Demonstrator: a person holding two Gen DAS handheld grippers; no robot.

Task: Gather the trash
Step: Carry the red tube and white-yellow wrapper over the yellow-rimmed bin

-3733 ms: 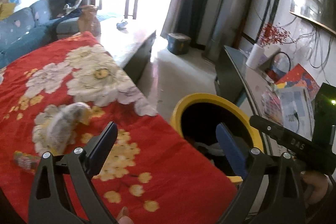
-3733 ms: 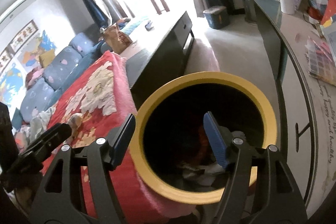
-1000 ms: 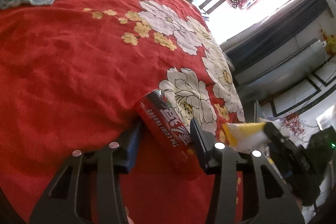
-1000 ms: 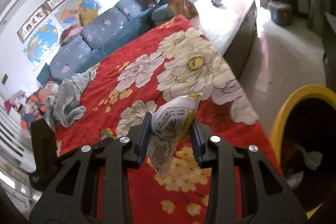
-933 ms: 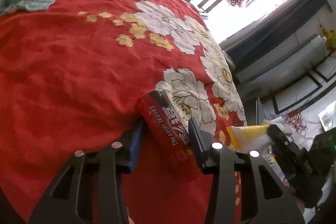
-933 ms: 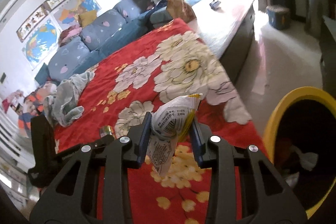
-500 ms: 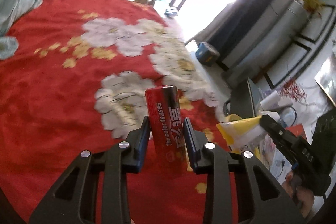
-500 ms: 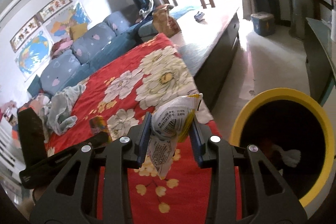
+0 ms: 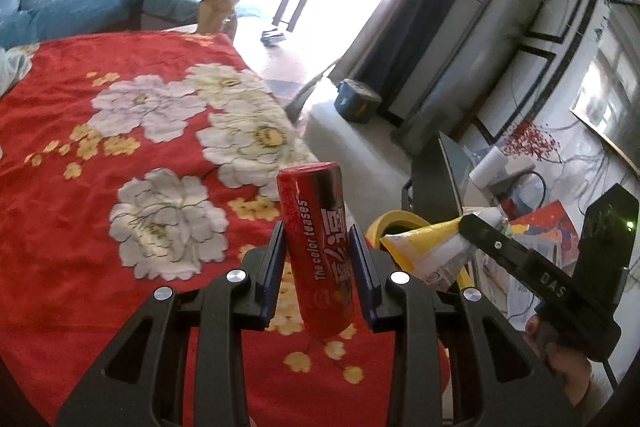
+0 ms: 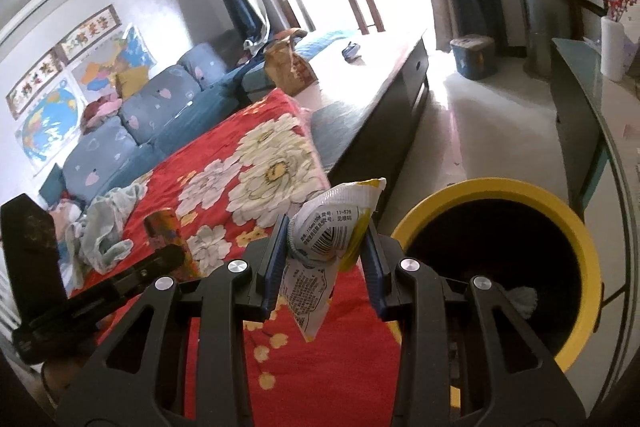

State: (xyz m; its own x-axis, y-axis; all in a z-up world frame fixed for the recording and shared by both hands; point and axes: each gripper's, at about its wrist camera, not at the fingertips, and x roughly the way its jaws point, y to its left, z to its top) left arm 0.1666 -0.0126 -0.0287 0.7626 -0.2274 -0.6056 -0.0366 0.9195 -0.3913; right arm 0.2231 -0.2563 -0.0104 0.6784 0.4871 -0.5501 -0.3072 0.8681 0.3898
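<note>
My left gripper [image 9: 318, 255] is shut on a red can [image 9: 316, 247] printed "The color teases", held upright above the red flowered blanket [image 9: 100, 187]. My right gripper [image 10: 325, 247] is shut on a white and yellow snack wrapper [image 10: 332, 227], held above the blanket's edge, left of the yellow-rimmed trash bin [image 10: 500, 267]. The bin has dark walls and some white trash inside. In the left wrist view the wrapper [image 9: 424, 247] and the right gripper's handle show at the right, over the bin's rim [image 9: 394, 219]. The can also shows at the left in the right wrist view [image 10: 164, 231].
A crumpled pale cloth [image 10: 108, 227] lies on the blanket's far left. A blue sofa [image 10: 152, 119] stands behind. A long dark low table [image 10: 384, 99] runs beside the blanket. A glass-topped desk [image 10: 592, 123] with papers stands right of the bin. A small blue box [image 10: 474, 57] sits on the floor.
My left gripper has lifted the red can off the blanket and swung it right toward the bin. My right gripper has carried the wrapper closer to the bin.
</note>
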